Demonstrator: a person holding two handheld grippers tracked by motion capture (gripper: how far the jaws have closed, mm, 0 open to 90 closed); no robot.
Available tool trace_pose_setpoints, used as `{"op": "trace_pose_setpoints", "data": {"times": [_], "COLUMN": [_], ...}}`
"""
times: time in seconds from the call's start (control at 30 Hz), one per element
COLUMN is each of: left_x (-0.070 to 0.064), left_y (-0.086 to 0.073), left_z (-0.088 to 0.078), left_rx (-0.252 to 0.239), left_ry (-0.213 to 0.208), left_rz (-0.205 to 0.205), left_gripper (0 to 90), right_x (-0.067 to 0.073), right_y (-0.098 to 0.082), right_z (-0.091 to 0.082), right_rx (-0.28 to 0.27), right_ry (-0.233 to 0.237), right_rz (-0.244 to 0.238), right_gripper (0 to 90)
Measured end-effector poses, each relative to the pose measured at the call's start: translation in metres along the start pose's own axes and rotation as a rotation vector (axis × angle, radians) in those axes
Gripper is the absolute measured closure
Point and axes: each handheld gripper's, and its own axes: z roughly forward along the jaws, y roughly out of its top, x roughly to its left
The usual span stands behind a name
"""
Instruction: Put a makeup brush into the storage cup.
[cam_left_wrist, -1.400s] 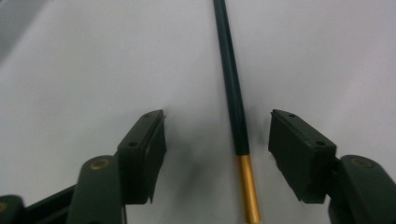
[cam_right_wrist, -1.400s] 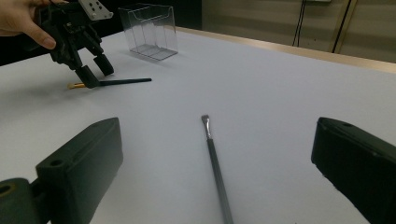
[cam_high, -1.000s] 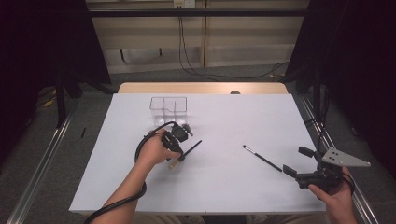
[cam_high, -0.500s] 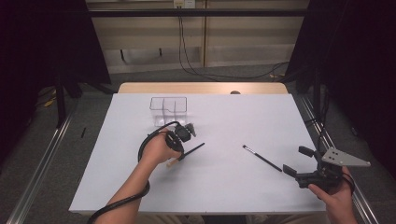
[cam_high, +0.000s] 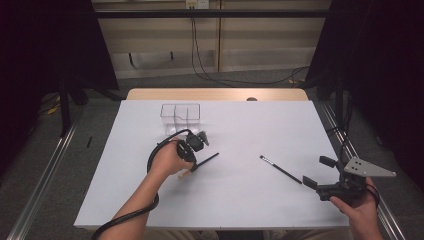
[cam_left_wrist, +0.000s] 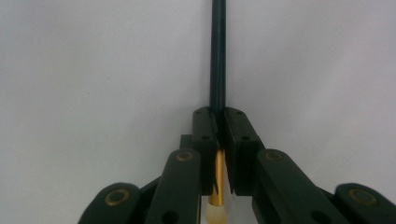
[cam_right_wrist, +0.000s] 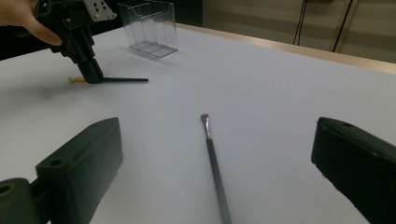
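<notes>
Left hand-held gripper (cam_left_wrist: 218, 140) of mine has just closed, pinching the gold-ferruled brush (cam_left_wrist: 217, 60) lying on the table (cam_high: 240, 200); gripped so near its bristles, the long handle could swing or slip when I lift.

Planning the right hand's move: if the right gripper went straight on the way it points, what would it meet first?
Probably the thin flat brush, lying on the white table between the open right gripper's jaws.
</notes>
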Motion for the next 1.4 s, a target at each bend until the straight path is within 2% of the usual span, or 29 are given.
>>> {"op": "trace_pose_setpoints", "data": {"times": [0.03, 0.07, 0.2, 0.33, 0.77, 0.93, 1.17, 1.4], "left_x": [0.0, -0.001, -0.004, -0.008, -0.02, -0.026, -0.034, -0.042], "left_y": [0.0, 0.0, 0.002, 0.004, 0.01, 0.015, 0.022, 0.029], "left_z": [-0.002, -0.002, -0.01, -0.016, -0.029, -0.033, -0.036, -0.036], "left_rx": [0.01, 0.003, -0.025, -0.052, -0.112, -0.119, -0.124, -0.113], "left_ry": [-0.004, 0.002, -0.027, -0.034, -0.069, -0.084, -0.094, -0.116], "left_rz": [0.026, 0.028, 0.023, 0.025, 0.073, 0.1, 0.125, 0.157], "left_gripper": [83.8, 83.8, 83.8, 83.8, 83.8, 83.8, 83.8, 83.8], "right_x": [0.0, 0.0, -0.001, -0.001, 0.003, 0.005, 0.011, 0.012], "right_y": [0.0, 0.0, 0.0, 0.001, 0.013, 0.018, 0.026, 0.029], "right_z": [0.0, 0.0, 0.0, 0.001, 0.008, 0.012, 0.022, 0.027], "right_rx": [0.002, 0.003, 0.003, 0.006, -0.013, -0.014, -0.008, 0.0], "right_ry": [0.001, 0.004, 0.008, 0.006, 0.026, 0.036, 0.06, 0.079], "right_rz": [-0.002, -0.003, 0.003, 0.005, -0.02, -0.016, -0.039, -0.041], "right_gripper": [1.9, 1.9, 1.9, 1.8, 1.8, 1.8, 1.8, 1.8]}}
